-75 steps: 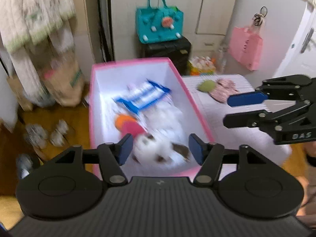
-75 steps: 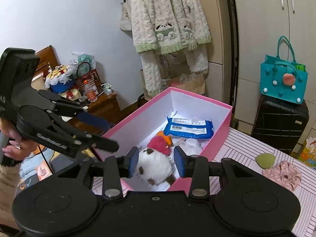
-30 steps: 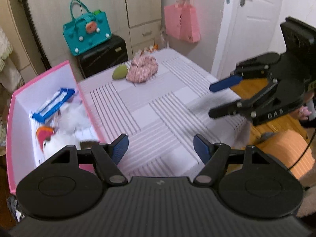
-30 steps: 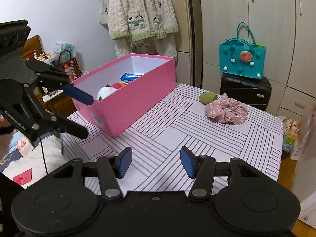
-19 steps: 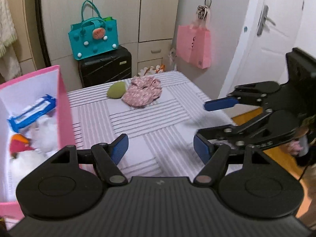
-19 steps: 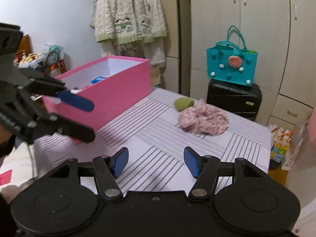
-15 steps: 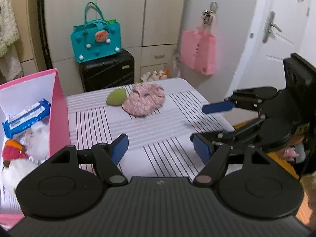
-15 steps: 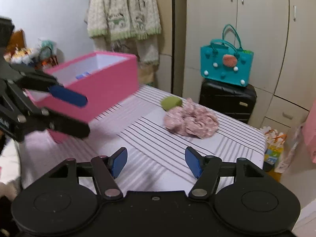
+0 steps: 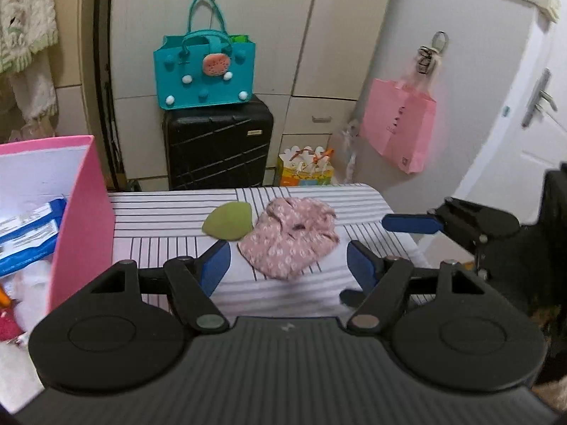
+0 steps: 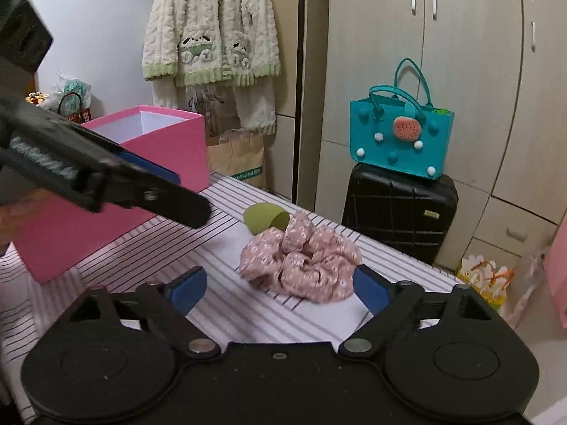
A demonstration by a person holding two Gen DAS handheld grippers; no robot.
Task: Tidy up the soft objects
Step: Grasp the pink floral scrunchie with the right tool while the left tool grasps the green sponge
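Pink floral scrunchie (image 10: 301, 265) crumpled on striped table (image 10: 226, 304), beside green sponge (image 10: 264, 219), both hand-held grippers' jaws apart, right just widened

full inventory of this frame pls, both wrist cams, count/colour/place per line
scrunchie: 1, pink floral, on striped table, far end
sponge: 1, green, touching scrunchie's far side
box: 1, pink, white inside, table's left
wipes pack: 1, blue-white, in box
plush toys: white and red, in box, count unclear
table: 1, white, dark stripes
tote: 1, teal, atop suitcase
suitcase: 1, black, by wardrobe
bag: 1, pink, hanging right
cardigan: 1, cream-green, hanging
left hand-held gripper: 1, black, blue pads, open
right hand-held gripper: 1, same, jaws just widened, empty
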